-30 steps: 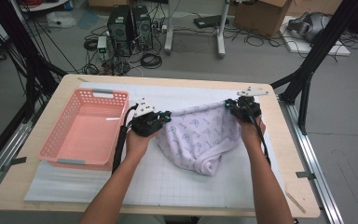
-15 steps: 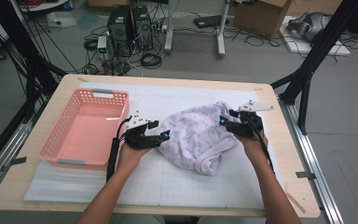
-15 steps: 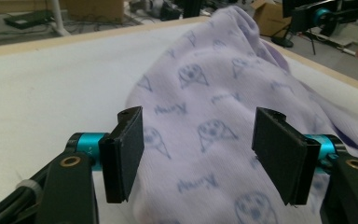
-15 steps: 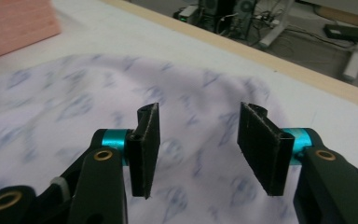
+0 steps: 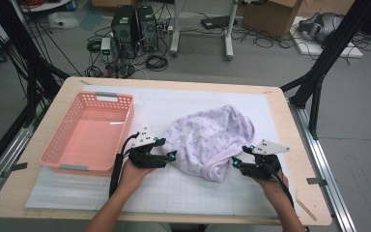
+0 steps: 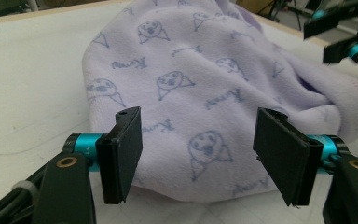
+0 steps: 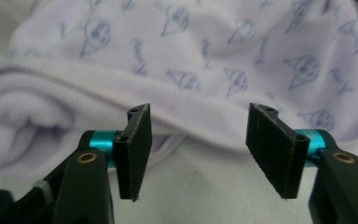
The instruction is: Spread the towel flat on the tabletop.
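Observation:
A lilac cloth [image 5: 207, 137] printed with small dog faces lies crumpled in the middle of the white mat. At its near left edge my left gripper [image 5: 171, 155] points right; its jaws have just been opening and stand wide, with the cloth [image 6: 191, 79] right ahead and no pad pressing on it. My right gripper [image 5: 235, 163] is at the near right edge and points left. Its jaws have also just been opening, and the folded hem [image 7: 51, 107] lies just beyond the pads. The right gripper [image 6: 345, 32] also shows far off in the left gripper view.
An empty pink plastic basket [image 5: 89, 133] stands on the left of the table. A white gridded mat [image 5: 183, 188] covers the wooden tabletop. Beyond the far edge the floor holds computer towers [image 5: 135, 21], cables and black frame legs.
Both grippers let go of the cloth's upper corners, opened, and drew back toward the near edge. The cloth dropped into a crumpled heap.

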Motion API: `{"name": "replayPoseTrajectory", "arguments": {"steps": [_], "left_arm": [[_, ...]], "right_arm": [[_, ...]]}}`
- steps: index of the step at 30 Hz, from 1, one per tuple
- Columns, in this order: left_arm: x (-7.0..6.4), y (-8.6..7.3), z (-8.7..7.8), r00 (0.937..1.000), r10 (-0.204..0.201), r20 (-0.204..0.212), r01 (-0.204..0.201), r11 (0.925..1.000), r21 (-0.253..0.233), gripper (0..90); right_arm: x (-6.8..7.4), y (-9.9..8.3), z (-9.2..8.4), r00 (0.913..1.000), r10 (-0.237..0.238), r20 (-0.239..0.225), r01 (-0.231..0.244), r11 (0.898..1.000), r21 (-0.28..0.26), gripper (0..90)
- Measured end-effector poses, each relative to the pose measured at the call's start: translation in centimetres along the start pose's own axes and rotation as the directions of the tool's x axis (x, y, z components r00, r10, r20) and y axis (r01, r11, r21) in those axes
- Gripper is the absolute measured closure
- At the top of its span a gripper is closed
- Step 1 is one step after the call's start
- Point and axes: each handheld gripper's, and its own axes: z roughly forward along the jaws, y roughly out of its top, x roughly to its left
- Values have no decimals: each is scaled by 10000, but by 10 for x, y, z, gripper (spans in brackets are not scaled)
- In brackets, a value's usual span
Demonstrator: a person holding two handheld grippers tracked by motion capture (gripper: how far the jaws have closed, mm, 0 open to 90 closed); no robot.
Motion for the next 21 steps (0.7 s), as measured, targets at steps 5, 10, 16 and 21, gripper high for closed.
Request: {"name": "replayPoseTrajectory", "arguments": {"steps": [5, 10, 16, 21], "left_arm": [[-4, -11, -7, 9999, -121, 113, 124, 9996, -246, 329], [-4, -19, -12, 9997, -246, -72, 244, 9991, -336, 325], [-3, -20, -16, 9993, -364, -111, 358, 9981, -502, 323], [-2, -20, -18, 9992, -391, -95, 383, 9970, -671, 321]], "right_arm": [[4, -7, -3, 10000, 76, 3, -76, 9999, 128, 419], [10, -10, -1, 9998, -18, -183, 26, 9989, 478, 464], [22, -8, 0, 9967, -303, -748, 327, 9989, 322, 467], [29, -8, 6, 9940, -411, -1012, 442, 9986, 287, 468]]}}
